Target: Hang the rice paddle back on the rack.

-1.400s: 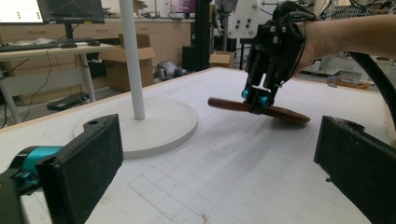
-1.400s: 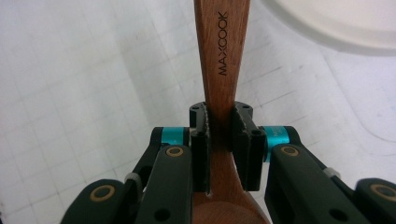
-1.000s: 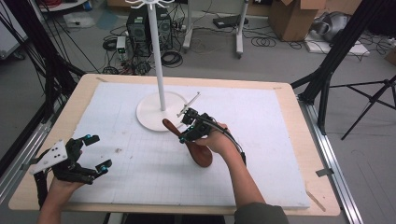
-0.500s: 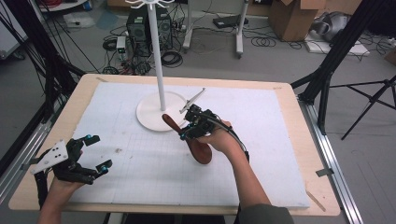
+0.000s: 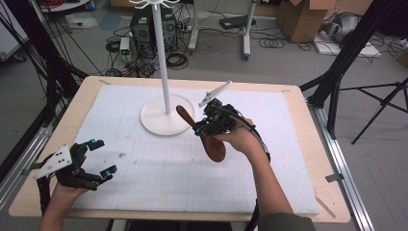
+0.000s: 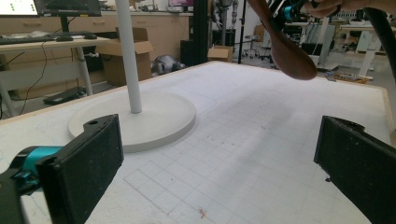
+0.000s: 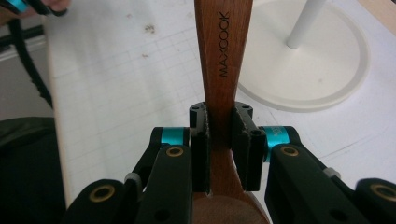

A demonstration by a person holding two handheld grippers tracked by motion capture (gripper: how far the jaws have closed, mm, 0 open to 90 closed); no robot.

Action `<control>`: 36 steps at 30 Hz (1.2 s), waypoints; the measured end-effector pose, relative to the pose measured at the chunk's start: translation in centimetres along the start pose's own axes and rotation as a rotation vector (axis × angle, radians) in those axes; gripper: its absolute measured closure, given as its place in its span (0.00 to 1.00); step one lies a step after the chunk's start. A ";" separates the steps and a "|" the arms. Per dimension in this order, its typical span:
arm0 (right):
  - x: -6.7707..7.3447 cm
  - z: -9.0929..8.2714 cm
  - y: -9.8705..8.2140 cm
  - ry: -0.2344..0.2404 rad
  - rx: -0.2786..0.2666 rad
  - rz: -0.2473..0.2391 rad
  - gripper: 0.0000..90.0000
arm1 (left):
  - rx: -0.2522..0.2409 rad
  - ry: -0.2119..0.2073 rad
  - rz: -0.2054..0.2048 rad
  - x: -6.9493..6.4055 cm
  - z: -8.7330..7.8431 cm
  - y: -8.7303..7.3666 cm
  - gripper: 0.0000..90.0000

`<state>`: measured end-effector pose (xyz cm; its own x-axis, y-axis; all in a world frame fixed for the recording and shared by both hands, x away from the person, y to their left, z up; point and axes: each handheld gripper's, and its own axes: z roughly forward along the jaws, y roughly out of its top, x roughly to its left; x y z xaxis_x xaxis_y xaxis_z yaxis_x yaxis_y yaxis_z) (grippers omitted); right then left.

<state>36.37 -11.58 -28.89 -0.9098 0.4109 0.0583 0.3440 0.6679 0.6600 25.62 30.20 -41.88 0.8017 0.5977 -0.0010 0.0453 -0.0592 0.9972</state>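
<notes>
Your right gripper (image 5: 208, 126) is clamped on the handle of a wooden spoon (image 7: 223, 60), pads pressing both flat sides just above the neck. In the high view the spoon (image 5: 211, 144) hangs clear of the white mat (image 5: 288, 159), bowl toward you and handle tip pointing at the white hook stand (image 5: 166, 113), near its round base.

Your left gripper (image 5: 91, 161) rests at the mat's near-left corner, jaws wide apart with nothing between them, well away from the work.

The step in hand appears to be carrying the spoon up to the stand's hooks. Recommendations:
- Keep the clamp firm; the smooth handle could pivot between the pads.
- Lift well before closing on the pole, so the handle tip does not knock it.
- The handle's end is out of frame; confirm a hanging hole before committing.
</notes>
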 end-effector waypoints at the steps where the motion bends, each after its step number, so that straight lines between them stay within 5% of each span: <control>1: -0.1 -0.8 0.1 -0.008 -0.020 -0.004 0.88 | 0.001 -0.001 0.001 0.0 0.0 0.0 0.02; 15: -1.0 -5.3 2.4 -0.069 -0.107 -0.008 0.88 | 0.006 -0.010 0.012 -0.2 0.4 0.0 0.02; 36: -2.9 -9.4 5.9 -0.110 -0.187 -0.012 0.88 | 0.025 -0.012 0.012 -0.1 0.6 -0.2 0.02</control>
<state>38.85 -14.60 -18.14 -0.8792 0.4757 -0.0263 0.2745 0.5510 0.7881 25.84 29.66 -42.12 0.8093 0.5873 0.0101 0.0503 -0.0864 0.9950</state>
